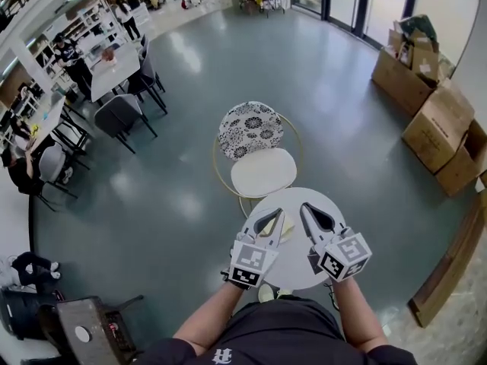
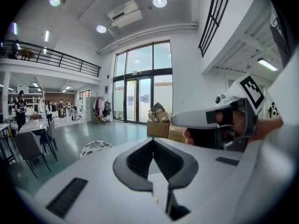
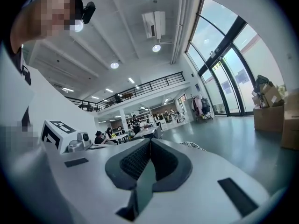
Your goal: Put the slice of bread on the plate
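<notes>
In the head view a pale yellowish slice of bread (image 1: pixel 288 227) lies on the small round white table (image 1: pixel 300 268), partly hidden by my left gripper. I cannot make out a plate against the white top. Both grippers are held up over the table, side by side and pointing away from me. My left gripper (image 1: pixel 277 214) is shut with nothing in it; in its own view the jaw tips (image 2: pixel 153 142) meet and point out into the hall. My right gripper (image 1: pixel 304 207) is also shut and holds nothing (image 3: pixel 150 142). Neither gripper view shows the table or the bread.
A chair with a white seat (image 1: pixel 263 172) and a patterned back (image 1: pixel 251 129) stands just beyond the table. Cardboard boxes (image 1: pixel 430 105) are stacked at the right. Tables, chairs and people (image 1: pixel 114 67) fill the far left. A dark case (image 1: pixel 87 329) sits at my lower left.
</notes>
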Demonstrator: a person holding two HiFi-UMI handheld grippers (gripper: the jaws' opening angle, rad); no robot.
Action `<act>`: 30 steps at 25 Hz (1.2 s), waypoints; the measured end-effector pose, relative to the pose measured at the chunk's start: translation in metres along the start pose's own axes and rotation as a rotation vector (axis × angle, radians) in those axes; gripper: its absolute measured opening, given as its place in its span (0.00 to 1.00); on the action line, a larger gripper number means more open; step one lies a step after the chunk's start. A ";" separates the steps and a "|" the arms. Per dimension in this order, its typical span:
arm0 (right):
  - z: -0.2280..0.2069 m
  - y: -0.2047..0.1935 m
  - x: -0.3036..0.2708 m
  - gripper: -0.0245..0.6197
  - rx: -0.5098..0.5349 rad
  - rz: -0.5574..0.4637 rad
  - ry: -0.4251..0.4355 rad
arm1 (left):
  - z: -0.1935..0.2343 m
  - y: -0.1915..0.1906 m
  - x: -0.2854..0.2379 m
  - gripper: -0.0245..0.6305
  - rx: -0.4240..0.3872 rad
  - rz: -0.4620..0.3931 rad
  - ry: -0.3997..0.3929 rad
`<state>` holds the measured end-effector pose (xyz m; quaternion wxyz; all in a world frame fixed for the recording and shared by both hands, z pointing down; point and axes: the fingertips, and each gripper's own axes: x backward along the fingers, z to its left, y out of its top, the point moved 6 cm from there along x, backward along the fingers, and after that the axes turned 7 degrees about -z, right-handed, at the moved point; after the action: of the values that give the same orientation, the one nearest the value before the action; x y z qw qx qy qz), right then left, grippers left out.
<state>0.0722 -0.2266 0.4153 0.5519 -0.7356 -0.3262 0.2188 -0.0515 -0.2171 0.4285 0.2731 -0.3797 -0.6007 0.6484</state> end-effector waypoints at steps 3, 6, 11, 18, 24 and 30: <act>0.010 0.002 0.000 0.05 0.000 -0.008 0.010 | -0.002 0.006 0.006 0.05 -0.002 -0.012 0.008; 0.018 0.002 0.000 0.05 0.005 -0.012 0.018 | -0.004 0.015 0.011 0.05 -0.001 -0.042 0.009; 0.027 0.010 -0.005 0.05 0.039 -0.011 0.032 | -0.001 0.032 0.020 0.05 0.004 -0.106 0.027; 0.023 0.005 -0.017 0.05 0.092 0.024 0.028 | 0.011 0.028 0.021 0.05 0.025 -0.124 0.050; 0.021 0.009 -0.031 0.05 0.108 0.022 0.025 | 0.028 0.031 0.020 0.05 0.023 -0.134 0.073; 0.026 0.006 -0.031 0.05 0.103 0.019 0.031 | 0.027 0.034 0.021 0.05 0.023 -0.140 0.066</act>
<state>0.0344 -0.2328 0.4003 0.5918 -0.7127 -0.2990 0.2292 -0.0818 -0.2195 0.3913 0.3419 -0.3549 -0.6088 0.6218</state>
